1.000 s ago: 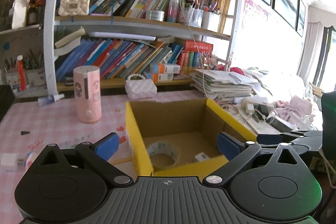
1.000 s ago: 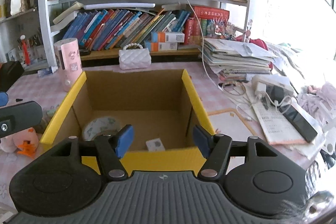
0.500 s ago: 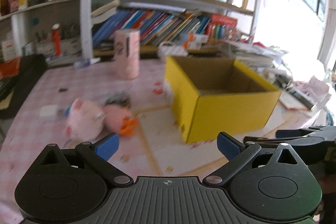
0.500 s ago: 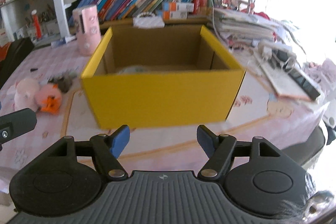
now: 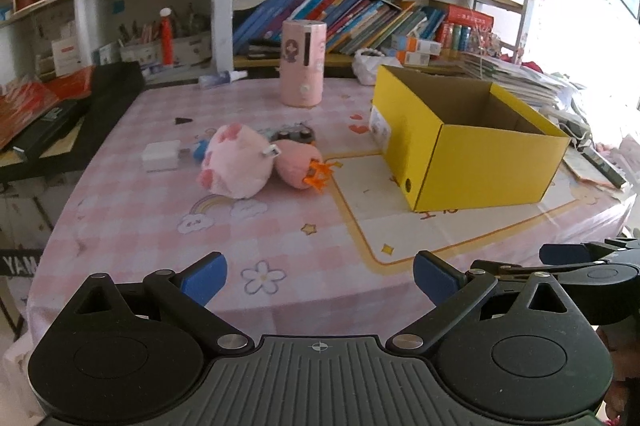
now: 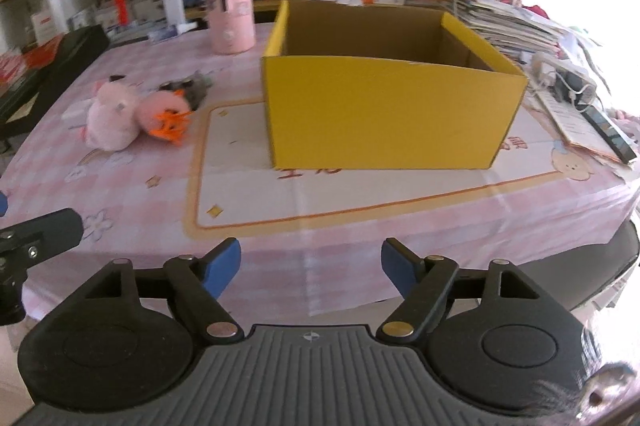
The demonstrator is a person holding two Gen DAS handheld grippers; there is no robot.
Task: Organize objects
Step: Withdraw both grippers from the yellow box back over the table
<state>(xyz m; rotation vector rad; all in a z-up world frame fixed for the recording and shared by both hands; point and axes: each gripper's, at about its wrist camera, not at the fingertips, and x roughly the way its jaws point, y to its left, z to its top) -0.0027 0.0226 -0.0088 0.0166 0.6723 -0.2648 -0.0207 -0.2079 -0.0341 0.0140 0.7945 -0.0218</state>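
Note:
An open yellow cardboard box [image 5: 472, 146] [image 6: 392, 106] stands on the pink checked tablecloth [image 5: 140, 218]. Left of it lie a pale pink plush toy [image 5: 236, 162] [image 6: 110, 114] and a smaller pink plush with orange feet [image 5: 300, 166] [image 6: 166, 112], touching each other. Behind them lie a dark small object [image 5: 294, 135] and a white block [image 5: 161, 155]. My left gripper [image 5: 320, 276] is open and empty, held back at the table's front edge. My right gripper [image 6: 312, 266] is open and empty at the front edge, facing the box. The box's contents are hidden.
A pink cylinder [image 5: 302, 62] [image 6: 230, 10] stands behind the toys. Bookshelves [image 5: 360, 14] line the back. A black case [image 5: 76, 118] lies at the left edge. Stacked papers [image 6: 516, 22], cables and a phone [image 6: 608, 132] crowd the right side.
Both grippers have pulled back and down from above the box to the table's front edge. The box interior has dropped out of sight and the plush toys have come into view.

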